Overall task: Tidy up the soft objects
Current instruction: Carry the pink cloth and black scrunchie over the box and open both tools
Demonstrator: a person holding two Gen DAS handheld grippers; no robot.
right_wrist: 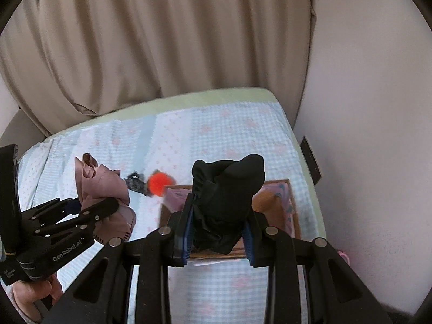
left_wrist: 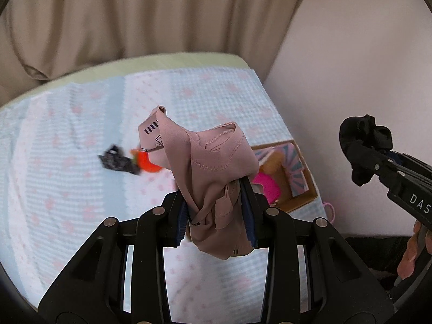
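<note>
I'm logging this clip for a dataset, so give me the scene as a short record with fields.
left gripper: shut on pink garment, held above the bed
right gripper: shut on black garment, over the box
cardboard box: open, near the bed's right edge
on bedspread: orange soft item beside dark patterned item
backdrop: beige curtain

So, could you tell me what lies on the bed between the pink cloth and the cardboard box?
In the right wrist view, a dark patterned item and an orange object lie between the pink cloth and the box.
</note>
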